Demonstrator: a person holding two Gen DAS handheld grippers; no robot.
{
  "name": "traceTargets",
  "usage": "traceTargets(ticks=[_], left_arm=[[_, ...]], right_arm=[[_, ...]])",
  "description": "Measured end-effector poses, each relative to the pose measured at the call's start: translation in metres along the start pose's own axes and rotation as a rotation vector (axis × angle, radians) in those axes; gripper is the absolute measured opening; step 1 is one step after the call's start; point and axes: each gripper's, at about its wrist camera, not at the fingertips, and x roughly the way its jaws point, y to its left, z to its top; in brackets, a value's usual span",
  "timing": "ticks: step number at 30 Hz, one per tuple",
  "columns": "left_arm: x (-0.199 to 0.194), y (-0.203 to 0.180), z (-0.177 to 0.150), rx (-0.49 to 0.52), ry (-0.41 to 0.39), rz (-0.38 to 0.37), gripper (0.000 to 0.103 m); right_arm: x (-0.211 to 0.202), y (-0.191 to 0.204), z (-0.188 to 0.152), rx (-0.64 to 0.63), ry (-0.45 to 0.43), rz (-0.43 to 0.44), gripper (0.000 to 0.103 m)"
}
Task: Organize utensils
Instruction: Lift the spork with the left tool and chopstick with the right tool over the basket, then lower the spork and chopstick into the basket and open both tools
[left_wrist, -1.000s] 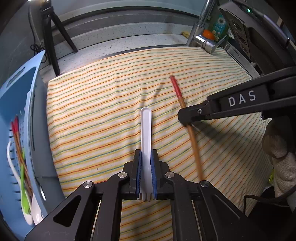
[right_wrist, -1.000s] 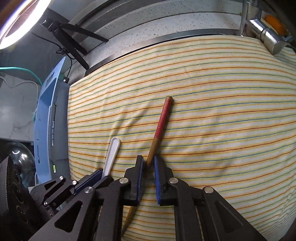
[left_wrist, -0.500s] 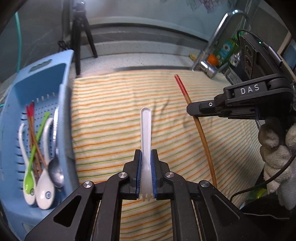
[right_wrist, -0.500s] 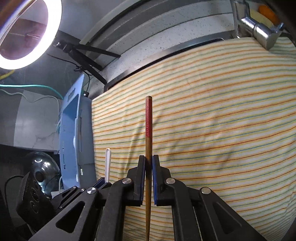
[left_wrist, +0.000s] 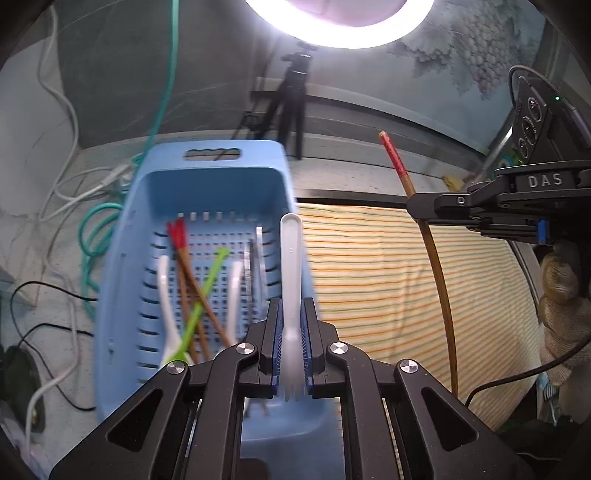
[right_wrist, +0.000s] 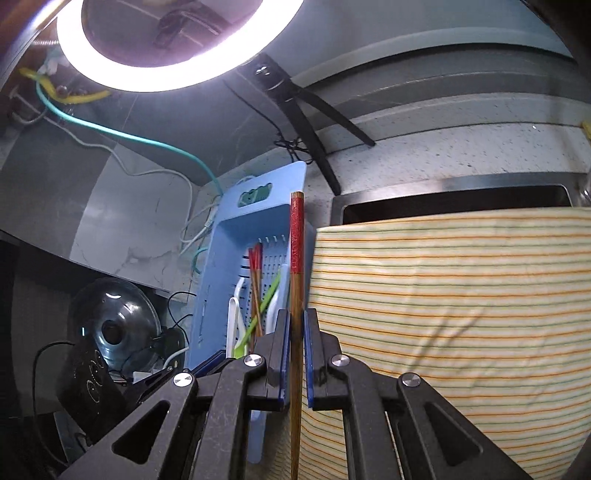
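Both grippers have lifted off the striped cloth and swung left toward the basket since the earlier frames, each carrying its utensil along.

Left wrist view: the left gripper has its fingers pinching a white plastic fork, tines toward the camera and handle pointing away, now over the right wall of the blue basket. Inside the basket lie red-tipped chopsticks, a green spoon, white spoons and a metal one (somewhat blurred). To the right, the right gripper, held in a gloved hand, clamps a red-tipped chopstick above the striped cloth.

Right wrist view: the right gripper fingers are pressed on the chopstick, which stands upright in the picture, its red end before the basket's right edge. The cloth spreads to the right; a ring light glows above.
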Motion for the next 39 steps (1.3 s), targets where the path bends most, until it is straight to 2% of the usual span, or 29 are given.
traceTargets(ticks=[6,12,21,29,31,34,36,39], left_arm=[[0.005,0.031,0.001,-0.048,0.006,0.044,0.008],[0.014,0.049,0.001,-0.075,0.023,0.062,0.008],[0.02,0.057,0.008,-0.09,0.029,0.088,0.008],[0.024,0.059,0.019,-0.084,0.019,0.092,0.009],[0.025,0.058,0.021,-0.084,0.023,0.093,0.009],[0.026,0.057,0.022,-0.081,0.026,0.109,0.02],[0.027,0.057,0.023,-0.083,0.029,0.113,0.021],[0.027,0.057,0.024,-0.086,0.028,0.117,0.021]], right_arm=[[0.035,0.032,0.004,-0.045,0.045,0.016,0.006],[0.066,0.046,0.005,-0.066,0.081,0.009,0.007],[0.094,0.053,0.01,-0.077,0.099,-0.023,0.007],[0.1,0.053,0.018,-0.08,0.081,-0.04,0.007],[0.1,0.054,0.019,-0.09,0.082,-0.042,0.009],[0.098,0.054,0.019,-0.102,0.084,-0.048,0.011],[0.097,0.054,0.02,-0.104,0.08,-0.053,0.022],[0.094,0.054,0.019,-0.111,0.075,-0.047,0.025]])
